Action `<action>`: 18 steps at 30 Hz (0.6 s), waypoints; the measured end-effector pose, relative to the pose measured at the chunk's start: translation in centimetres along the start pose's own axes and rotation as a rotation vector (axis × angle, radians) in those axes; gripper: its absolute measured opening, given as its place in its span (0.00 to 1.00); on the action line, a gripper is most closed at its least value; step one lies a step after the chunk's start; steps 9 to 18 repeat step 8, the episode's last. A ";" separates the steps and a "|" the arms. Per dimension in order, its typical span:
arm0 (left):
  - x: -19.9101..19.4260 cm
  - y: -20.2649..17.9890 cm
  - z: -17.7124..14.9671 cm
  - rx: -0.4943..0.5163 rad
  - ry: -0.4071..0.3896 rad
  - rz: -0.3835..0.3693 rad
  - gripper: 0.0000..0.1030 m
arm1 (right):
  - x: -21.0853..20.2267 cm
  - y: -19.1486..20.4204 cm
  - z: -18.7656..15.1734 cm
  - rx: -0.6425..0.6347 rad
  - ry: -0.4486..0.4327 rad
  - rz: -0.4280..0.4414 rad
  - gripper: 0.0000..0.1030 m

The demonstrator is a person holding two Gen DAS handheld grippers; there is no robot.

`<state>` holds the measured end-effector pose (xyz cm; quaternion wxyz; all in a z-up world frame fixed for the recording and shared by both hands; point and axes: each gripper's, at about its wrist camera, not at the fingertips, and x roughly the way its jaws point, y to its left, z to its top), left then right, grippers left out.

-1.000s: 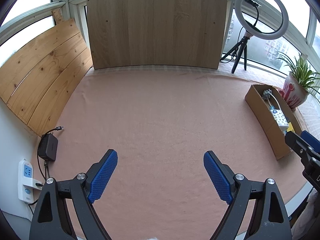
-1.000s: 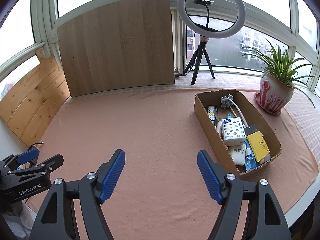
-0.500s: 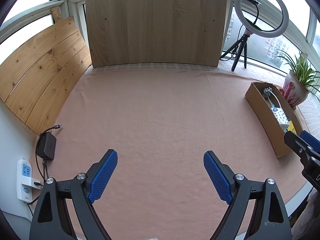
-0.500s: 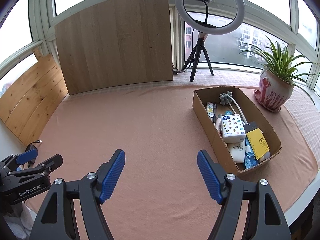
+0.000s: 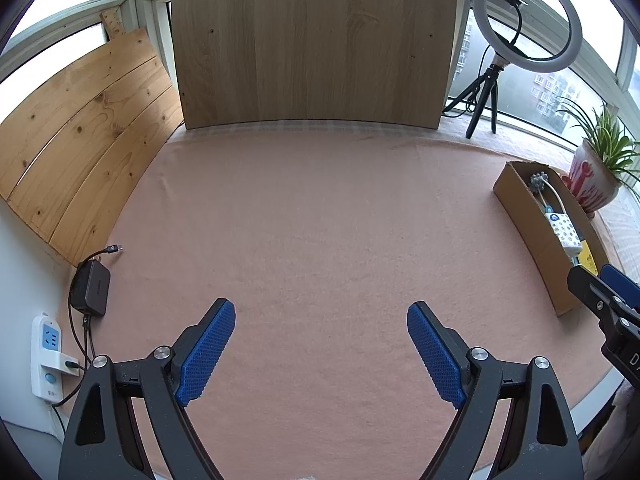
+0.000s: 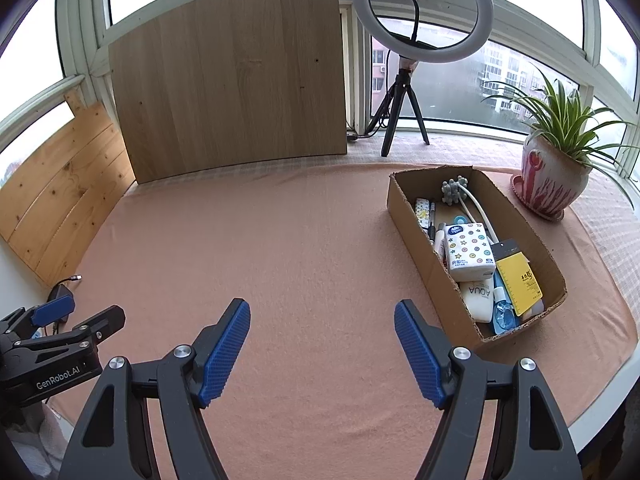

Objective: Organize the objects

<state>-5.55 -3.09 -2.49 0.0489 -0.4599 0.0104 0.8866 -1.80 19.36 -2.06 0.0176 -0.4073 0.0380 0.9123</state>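
Note:
A brown cardboard box (image 6: 416,236) sits at the right of the pink cloth, and its long side wall (image 5: 528,236) shows in the left wrist view. Inside lie a dotted tissue pack (image 6: 468,250), a yellow card (image 6: 518,280), a white AQUA tube (image 6: 476,300), a small blue bottle (image 6: 505,316), pens and a grey massager (image 6: 454,190). My right gripper (image 6: 322,316) hovers open over bare cloth, left of the box. Over the cloth's middle my left gripper (image 5: 320,318) is open too, nothing between its blue pads.
A wooden board (image 6: 232,80) leans at the back, and pine planks (image 5: 80,132) stand at the left. A ring light on a tripod (image 6: 420,20) and a potted plant (image 6: 554,168) stand behind the box. A black charger (image 5: 91,288) and white power strip (image 5: 47,356) lie at the left edge.

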 end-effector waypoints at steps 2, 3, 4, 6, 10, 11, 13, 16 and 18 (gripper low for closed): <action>0.1 0.0 0.0 0.000 0.000 -0.001 0.88 | 0.1 0.0 0.0 0.001 0.002 0.001 0.69; 0.2 0.0 0.0 -0.001 0.002 -0.001 0.88 | 0.1 -0.1 0.0 0.001 0.003 0.001 0.69; 0.3 0.0 0.1 -0.003 0.005 -0.003 0.88 | 0.2 0.0 0.0 0.000 0.003 0.000 0.69; 0.5 0.1 0.1 -0.009 0.013 -0.006 0.88 | 0.2 0.0 0.0 0.000 0.005 0.000 0.69; 1.0 0.2 0.1 -0.014 0.022 -0.008 0.89 | 0.4 0.0 0.0 -0.002 0.009 -0.001 0.69; 1.0 0.2 0.1 -0.014 0.022 -0.008 0.89 | 0.4 0.0 0.0 -0.002 0.009 -0.001 0.69; 1.0 0.2 0.1 -0.014 0.022 -0.008 0.89 | 0.4 0.0 0.0 -0.002 0.009 -0.001 0.69; 1.0 0.2 0.1 -0.014 0.022 -0.008 0.89 | 0.4 0.0 0.0 -0.002 0.009 -0.001 0.69; 1.0 0.2 0.1 -0.014 0.022 -0.008 0.89 | 0.4 0.0 0.0 -0.002 0.009 -0.001 0.69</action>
